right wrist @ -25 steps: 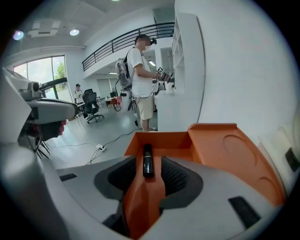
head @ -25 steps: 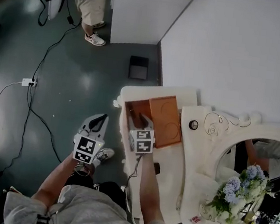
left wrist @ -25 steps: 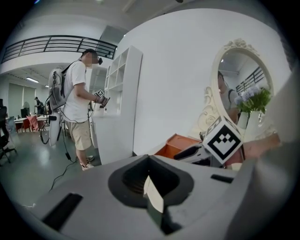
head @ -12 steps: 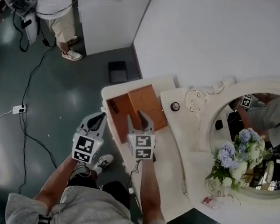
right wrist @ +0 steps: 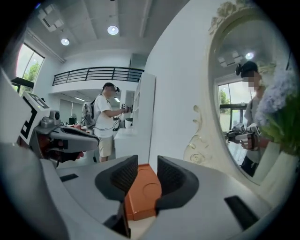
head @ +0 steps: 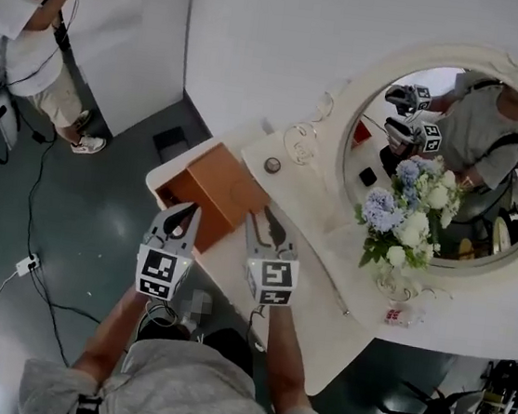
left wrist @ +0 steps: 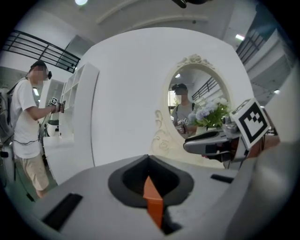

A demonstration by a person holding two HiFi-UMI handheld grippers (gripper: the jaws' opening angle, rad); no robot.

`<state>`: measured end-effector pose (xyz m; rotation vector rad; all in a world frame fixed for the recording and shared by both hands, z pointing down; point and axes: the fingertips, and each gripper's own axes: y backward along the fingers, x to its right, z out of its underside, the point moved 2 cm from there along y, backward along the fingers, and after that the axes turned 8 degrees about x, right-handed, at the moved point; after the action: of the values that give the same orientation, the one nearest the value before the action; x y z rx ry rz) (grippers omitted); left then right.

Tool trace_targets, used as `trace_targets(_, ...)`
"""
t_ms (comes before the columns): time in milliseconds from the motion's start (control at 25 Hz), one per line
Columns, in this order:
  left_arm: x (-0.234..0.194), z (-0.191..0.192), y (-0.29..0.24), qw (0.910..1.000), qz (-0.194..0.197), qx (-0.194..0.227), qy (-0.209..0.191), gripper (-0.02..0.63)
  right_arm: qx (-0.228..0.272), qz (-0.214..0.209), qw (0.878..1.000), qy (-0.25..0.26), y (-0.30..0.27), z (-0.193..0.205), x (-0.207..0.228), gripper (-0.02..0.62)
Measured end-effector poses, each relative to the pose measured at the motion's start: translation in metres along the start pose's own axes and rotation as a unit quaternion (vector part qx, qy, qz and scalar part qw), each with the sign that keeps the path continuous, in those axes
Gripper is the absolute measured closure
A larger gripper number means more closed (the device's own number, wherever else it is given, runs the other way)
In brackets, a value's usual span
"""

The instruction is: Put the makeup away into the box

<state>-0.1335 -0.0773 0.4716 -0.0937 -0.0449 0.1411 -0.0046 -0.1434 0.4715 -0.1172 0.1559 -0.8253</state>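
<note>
- The box (head: pixel 219 187) sits at the left end of the table (head: pixel 298 286) with its lid apparently down. No makeup shows outside it, so the task looks about done.
- The left gripper (head: pixel 190 212) hangs beside the box's floor side, its fingers (left wrist: pixel 126 176) pressed together on nothing.
- The right gripper (head: pixel 263 219) hovers by the box's near right corner. Its fingers (right wrist: pixel 171 176) are spread and closing, with only the box showing beyond the gap.
- To finish well, keep both grippers above lid height and draw back without brushing the box.
- The box stands close to the table's end, so a nudge leftward could tip it to the floor.
- The flowers (head: pixel 403 214) and mirror (head: pixel 474 134) stand well apart to the right, and bare tabletop lies between them and the box.
</note>
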Motion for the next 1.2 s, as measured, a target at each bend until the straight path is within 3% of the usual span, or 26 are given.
trace_targets(280, 0.063, -0.027, -0.022, 0.9967, 0.076, 0.019, -0.021, 0.606, 0.032, 0.097, 0.995, -0.015, 0.077, -0.006, 0.047, 0.485)
trace_targets(600, 0.125, -0.036, -0.033, 0.9870, 0.156, 0.022, -0.035, 0.606, 0.042, 0.175, 0.983, -0.032, 0.137, 0.001, 0.064, 0.563)
trace_targets(920, 0.148, -0.031, -0.035, 0.9813, 0.187, 0.017, -0.041, 0.606, 0.041, 0.197, 0.979, -0.038, 0.159, 0.009, 0.069, 0.581)
trace_targets(1200, 0.147, -0.015, -0.034, 0.9806, 0.192, -0.001, -0.037, 0.606, 0.029, 0.192, 0.980, -0.044, 0.154, 0.023, 0.064, 0.581)
